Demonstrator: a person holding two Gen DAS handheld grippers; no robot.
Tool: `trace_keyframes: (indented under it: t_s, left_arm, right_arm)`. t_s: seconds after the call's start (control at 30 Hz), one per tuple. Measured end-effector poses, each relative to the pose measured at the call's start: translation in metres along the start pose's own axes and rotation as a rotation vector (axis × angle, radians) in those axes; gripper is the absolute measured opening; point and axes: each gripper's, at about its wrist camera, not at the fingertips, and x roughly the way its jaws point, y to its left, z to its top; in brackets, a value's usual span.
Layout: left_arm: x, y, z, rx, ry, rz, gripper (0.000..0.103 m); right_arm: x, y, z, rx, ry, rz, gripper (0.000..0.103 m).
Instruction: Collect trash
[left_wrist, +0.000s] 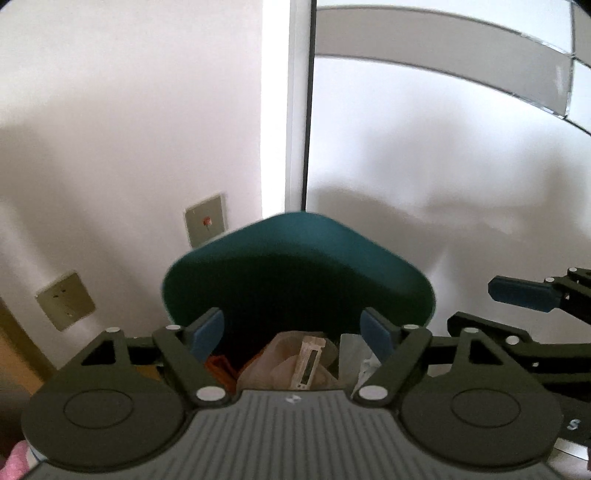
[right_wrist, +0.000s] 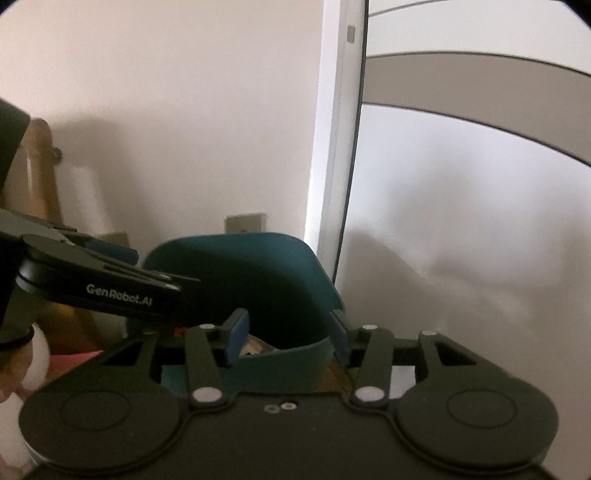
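Both tongs tilt downward over the teal trash bin (left_wrist: 295, 273). The left tongs (left_wrist: 293, 334) stand wide open and empty above the bin's mouth, where crumpled wrappers (left_wrist: 291, 365) lie inside. The right tongs (right_wrist: 288, 334) are also open, gripping nothing, straddling the bin's near rim. Beyond the bin stands a white wall (left_wrist: 129, 110).
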Motion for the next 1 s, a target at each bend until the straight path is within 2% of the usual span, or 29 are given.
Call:
trace_keyframes:
  t_s: [0.13,0.2,0.23,0.37,0.73,0.87,1.0]
  left_arm:
    - [-0.032,-0.009,-0.01,0.034,-0.059,0.025,0.084]
    - [-0.044,-0.012,-0.015,0.052,-0.082,0.037,0.098]
    - [-0.051,-0.014,-0.018,0.066,-0.105,0.042,0.1]
    - [-0.075,-0.022,-0.03,0.087,-0.158,0.072,0.101]
    - [-0.136,-0.036,-0.063,0.05,-0.259,0.027,0.101]
    - [-0.155,-0.039,-0.07,0.024,-0.282,-0.003,0.101]
    - [-0.168,-0.042,-0.076,-0.001,-0.273,-0.018,0.101]
  right_arm:
    - [-0.023,0.0,0.0,0.021,-0.033,0.021,0.05]
    - [-0.033,0.001,-0.001,0.028,-0.048,0.025,0.051]
    - [-0.036,0.001,-0.001,0.031,-0.056,0.028,0.052]
    - [-0.052,0.001,-0.002,0.052,-0.09,0.043,0.055]
    - [-0.105,0.004,-0.02,0.083,-0.189,0.09,0.059]
    - [-0.119,0.007,-0.023,0.088,-0.208,0.106,0.061]
    - [-0.13,0.008,-0.025,0.091,-0.219,0.115,0.063]
